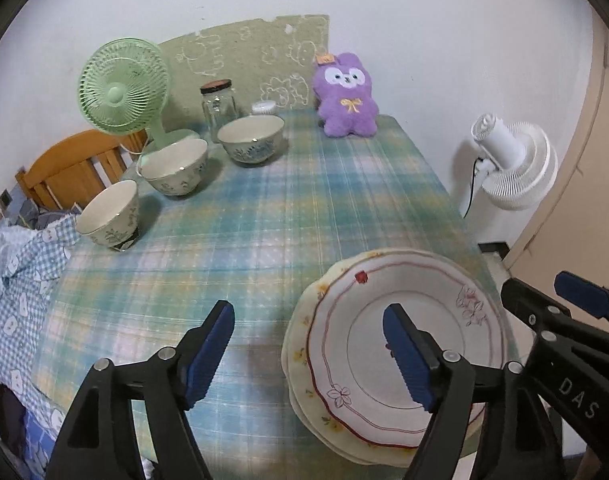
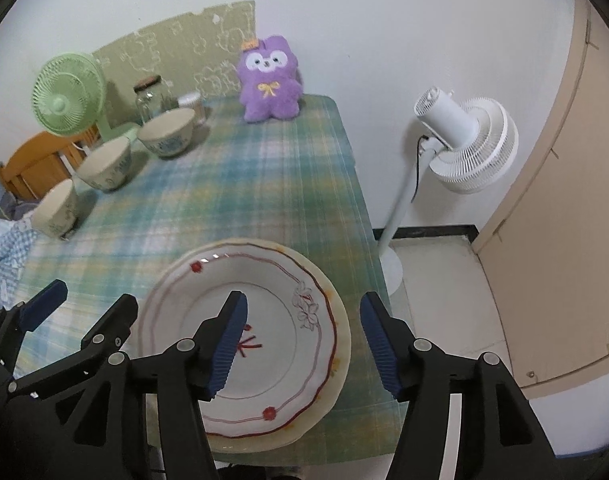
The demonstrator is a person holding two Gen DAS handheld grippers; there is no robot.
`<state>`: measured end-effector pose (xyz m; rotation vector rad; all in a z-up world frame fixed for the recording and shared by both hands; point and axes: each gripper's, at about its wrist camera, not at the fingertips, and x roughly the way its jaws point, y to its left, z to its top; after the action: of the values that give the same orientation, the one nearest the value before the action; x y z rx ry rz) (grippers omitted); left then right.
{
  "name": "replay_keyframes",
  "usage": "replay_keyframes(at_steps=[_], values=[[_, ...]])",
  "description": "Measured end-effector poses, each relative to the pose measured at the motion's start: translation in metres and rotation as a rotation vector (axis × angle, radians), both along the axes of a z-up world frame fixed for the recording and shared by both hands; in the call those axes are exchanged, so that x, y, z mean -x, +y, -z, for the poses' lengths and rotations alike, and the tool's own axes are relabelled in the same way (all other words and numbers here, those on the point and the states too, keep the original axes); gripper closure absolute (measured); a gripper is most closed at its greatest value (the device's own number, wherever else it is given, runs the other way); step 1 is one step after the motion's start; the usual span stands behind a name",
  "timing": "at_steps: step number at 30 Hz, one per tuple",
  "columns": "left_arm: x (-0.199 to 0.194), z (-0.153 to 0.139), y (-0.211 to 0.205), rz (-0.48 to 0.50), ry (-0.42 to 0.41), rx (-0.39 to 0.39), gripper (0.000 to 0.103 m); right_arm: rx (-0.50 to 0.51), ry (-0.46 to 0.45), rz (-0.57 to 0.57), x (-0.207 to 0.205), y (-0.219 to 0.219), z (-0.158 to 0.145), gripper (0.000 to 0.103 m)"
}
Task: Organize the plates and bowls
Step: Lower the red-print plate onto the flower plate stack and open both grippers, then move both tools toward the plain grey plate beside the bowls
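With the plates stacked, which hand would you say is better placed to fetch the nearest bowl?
Probably the left. The three bowls sit along the table's left edge, the nearest bowl on the same side as the left tongs, which are open and empty. The right tongs hang over the plate stack's far side.

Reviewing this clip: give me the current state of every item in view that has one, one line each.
Left gripper: open, empty.
Right gripper: open, empty.
Red-rimmed plate: stacked on the yellow-flowered plate.
Three bowls: upright, unstacked, empty.
Glass jar: upright, lidded.
Green fan: blades indistinct, cannot tell if running.
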<state>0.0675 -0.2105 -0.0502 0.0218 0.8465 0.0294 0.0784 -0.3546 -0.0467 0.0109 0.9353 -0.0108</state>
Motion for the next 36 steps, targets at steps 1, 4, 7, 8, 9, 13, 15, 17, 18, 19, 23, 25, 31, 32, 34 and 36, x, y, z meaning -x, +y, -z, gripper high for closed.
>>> replay_keyframes(at_steps=[1,4,7,8,9,13,15,17,18,19,23,25,31,32,34,36], values=[[0.000,-0.004,0.002,-0.006,-0.003,0.004,0.023,0.001,-0.009,-0.002,0.002,0.001,-0.005,0.036],[0.002,-0.015,0.009,-0.022,-0.008,0.014,0.022,-0.003,-0.019,-0.004,0.006,0.005,-0.016,0.033],[0.006,-0.024,0.016,-0.032,-0.011,0.023,0.020,-0.008,-0.019,0.000,0.010,0.011,-0.027,0.033],[0.008,-0.027,0.018,-0.033,-0.020,0.023,0.019,-0.003,-0.026,0.005,0.012,0.014,-0.032,0.033],[0.009,-0.030,0.021,-0.033,-0.027,0.019,0.017,0.003,-0.032,0.008,0.014,0.018,-0.035,0.033],[0.014,-0.041,0.036,-0.047,-0.058,-0.009,0.012,0.035,-0.059,-0.001,0.019,0.036,-0.048,0.033],[0.016,-0.048,0.048,-0.036,-0.066,0.006,0.011,0.037,-0.081,0.012,0.022,0.045,-0.057,0.033],[0.016,-0.053,0.056,-0.026,-0.066,0.013,0.011,0.028,-0.096,0.031,0.025,0.053,-0.064,0.033],[0.016,-0.056,0.060,-0.022,-0.067,0.013,0.011,0.026,-0.102,0.036,0.025,0.056,-0.067,0.033],[0.017,-0.058,0.065,-0.017,-0.074,0.013,0.011,0.027,-0.116,0.041,0.027,0.061,-0.071,0.033],[0.017,-0.071,0.084,-0.012,-0.101,0.017,0.011,0.017,-0.150,0.042,0.028,0.080,-0.082,0.033],[0.015,-0.076,0.093,-0.004,-0.109,0.016,0.011,-0.003,-0.154,0.047,0.027,0.087,-0.086,0.033],[0.006,-0.082,0.123,0.013,-0.120,0.013,0.011,0.001,-0.175,0.052,0.021,0.118,-0.090,0.033],[0.005,-0.082,0.128,0.013,-0.115,0.019,0.012,0.009,-0.181,0.051,0.019,0.125,-0.091,0.033],[0.002,-0.080,0.140,0.008,-0.106,0.033,0.012,0.014,-0.186,0.048,0.017,0.138,-0.091,0.033],[-0.002,-0.079,0.153,0.020,-0.108,0.042,0.013,0.011,-0.187,0.050,0.014,0.148,-0.090,0.033]])
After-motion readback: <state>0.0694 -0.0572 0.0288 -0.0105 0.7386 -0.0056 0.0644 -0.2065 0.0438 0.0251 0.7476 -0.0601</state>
